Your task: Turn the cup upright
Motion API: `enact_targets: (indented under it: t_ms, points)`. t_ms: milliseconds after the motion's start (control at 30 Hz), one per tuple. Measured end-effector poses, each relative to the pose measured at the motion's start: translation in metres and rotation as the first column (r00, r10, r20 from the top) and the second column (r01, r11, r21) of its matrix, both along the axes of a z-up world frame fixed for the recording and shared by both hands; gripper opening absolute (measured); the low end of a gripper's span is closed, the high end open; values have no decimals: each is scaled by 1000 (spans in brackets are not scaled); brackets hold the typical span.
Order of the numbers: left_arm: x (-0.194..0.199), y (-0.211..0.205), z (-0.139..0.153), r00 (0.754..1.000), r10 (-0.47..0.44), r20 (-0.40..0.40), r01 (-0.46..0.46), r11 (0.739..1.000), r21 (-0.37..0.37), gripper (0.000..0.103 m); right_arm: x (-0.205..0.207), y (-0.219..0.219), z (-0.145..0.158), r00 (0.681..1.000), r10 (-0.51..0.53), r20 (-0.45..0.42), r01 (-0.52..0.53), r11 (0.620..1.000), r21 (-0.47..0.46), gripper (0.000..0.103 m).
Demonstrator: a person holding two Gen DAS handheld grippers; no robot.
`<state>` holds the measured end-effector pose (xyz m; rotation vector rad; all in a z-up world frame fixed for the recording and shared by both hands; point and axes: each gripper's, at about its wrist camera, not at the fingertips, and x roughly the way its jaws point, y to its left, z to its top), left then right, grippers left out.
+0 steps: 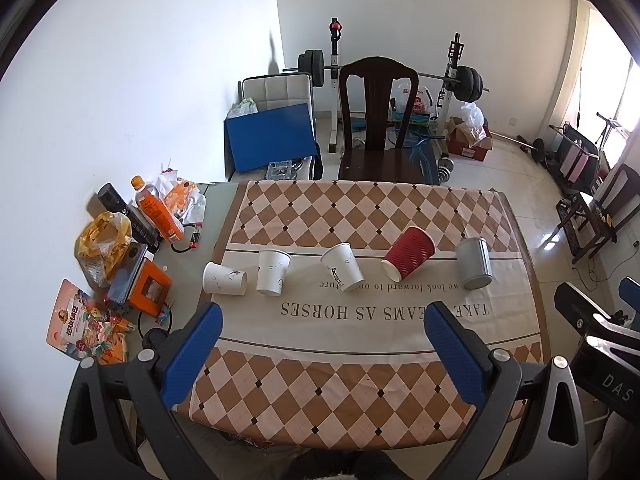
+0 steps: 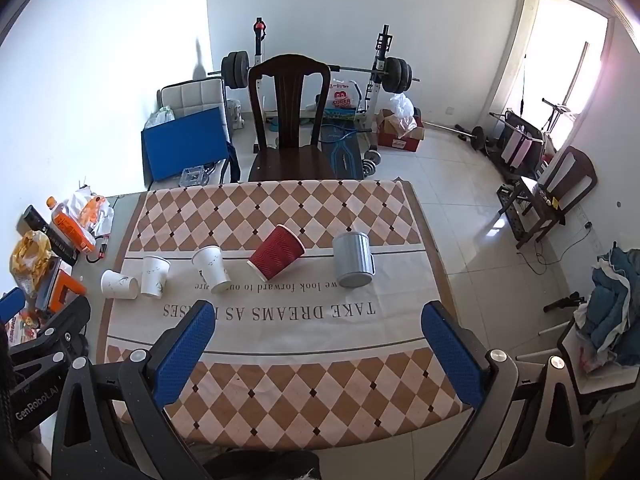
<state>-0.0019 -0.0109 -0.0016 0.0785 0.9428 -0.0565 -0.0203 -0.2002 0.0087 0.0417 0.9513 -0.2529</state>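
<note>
Several cups lie on their sides in a row across the checkered tablecloth (image 1: 360, 344): three white paper cups (image 1: 225, 279) (image 1: 273, 272) (image 1: 343, 267), a red ribbed cup (image 1: 409, 260) and a grey mug (image 1: 474, 263). In the right wrist view the same row shows, with the white cups (image 2: 119, 284) (image 2: 155, 276) (image 2: 211, 269), the red cup (image 2: 276, 258) and the grey mug (image 2: 353, 265). My left gripper (image 1: 324, 314) is open and empty, above the table's near part. My right gripper (image 2: 318, 312) is open and empty, also short of the cups.
Clutter sits on the table's left edge: an orange bottle (image 1: 158, 210), a yellow bag (image 1: 105, 240), an orange box (image 1: 146, 292) and a snack packet (image 1: 76, 326). A dark wooden chair (image 1: 378, 120) stands behind the table, with a weight bench beyond.
</note>
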Motion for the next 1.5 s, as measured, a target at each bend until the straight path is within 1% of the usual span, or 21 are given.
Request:
enact_targets:
  t_ms: [433, 600, 700, 733, 767, 800, 833, 900, 967, 1033, 1067, 1133, 1167, 1200, 1233, 1333, 1367, 1400, 1467, 1500]
  points:
    - [0, 1, 0, 1000, -5, 0, 5, 1000, -3, 103, 2, 0, -1, 1000, 0, 1, 0, 1000, 0, 103]
    - [3, -1, -3, 1000, 8, -9, -8, 1000, 5, 103, 5, -2, -7, 1000, -4, -4, 4, 1000, 3, 103]
    - [16, -4, -18, 999, 29, -26, -28, 999, 28, 103, 15, -4, -17, 1000, -17, -20, 17, 1000, -5, 103]
    - [22, -5, -24, 999, 34, -34, -33, 999, 39, 103, 20, -6, -24, 999, -23, -30, 23, 1000, -8, 103]
    - [31, -7, -36, 998, 45, -51, -42, 997, 61, 103, 23, -8, -28, 999, -27, -40, 27, 1000, -10, 103]
    - [37, -7, -44, 997, 52, -60, -48, 996, 73, 103, 33, -8, -40, 998, -32, -51, 32, 999, -13, 103]
    - [47, -8, -57, 995, 65, -80, -58, 994, 93, 103, 38, -9, -49, 997, -38, -68, 37, 999, -19, 103]
    - [67, -5, -84, 989, 83, -126, -69, 992, 110, 103, 57, -15, -76, 993, -45, -108, 43, 999, -18, 103]
    - [86, -2, -109, 980, 95, -177, -75, 990, 120, 103, 73, -25, -114, 985, -55, -165, 54, 998, -10, 103]
    - [102, -4, -134, 970, 103, -221, -74, 988, 134, 103, 88, -28, -143, 974, -64, -215, 65, 998, -3, 103]
    - [114, -7, -151, 961, 106, -254, -71, 987, 144, 103, 96, -30, -160, 968, -67, -241, 69, 998, -2, 103]
    - [128, -6, -172, 950, 103, -293, -66, 989, 135, 103, 109, -32, -194, 953, -75, -295, 78, 997, -1, 103]
    - [139, -9, -189, 939, 102, -329, -62, 989, 132, 103, 117, -32, -214, 944, -73, -322, 80, 997, 8, 103]
    - [144, -9, -197, 931, 101, -352, -59, 990, 126, 103, 124, -31, -232, 933, -72, -353, 82, 997, 14, 103]
    - [152, -11, -211, 919, 98, -381, -58, 992, 114, 103, 129, -32, -247, 924, -72, -375, 83, 996, 15, 103]
    - [172, -10, -241, 894, 93, -438, -59, 994, 90, 102, 146, -30, -291, 897, -63, -437, 79, 997, 17, 101]
    - [179, -9, -252, 883, 88, -462, -61, 996, 71, 101, 150, -30, -299, 890, -61, -453, 79, 997, 21, 100]
    - [185, -9, -260, 878, 84, -471, -63, 996, 60, 99, 154, -29, -309, 883, -59, -466, 80, 996, 25, 99]
    - [196, -9, -275, 862, 74, -501, -73, 997, 21, 86, 161, -30, -330, 868, -60, -493, 85, 996, 29, 95]
    - [202, -10, -280, 856, 71, -512, -82, 997, 2, 84, 165, -31, -338, 861, -58, -505, 86, 996, 33, 93]
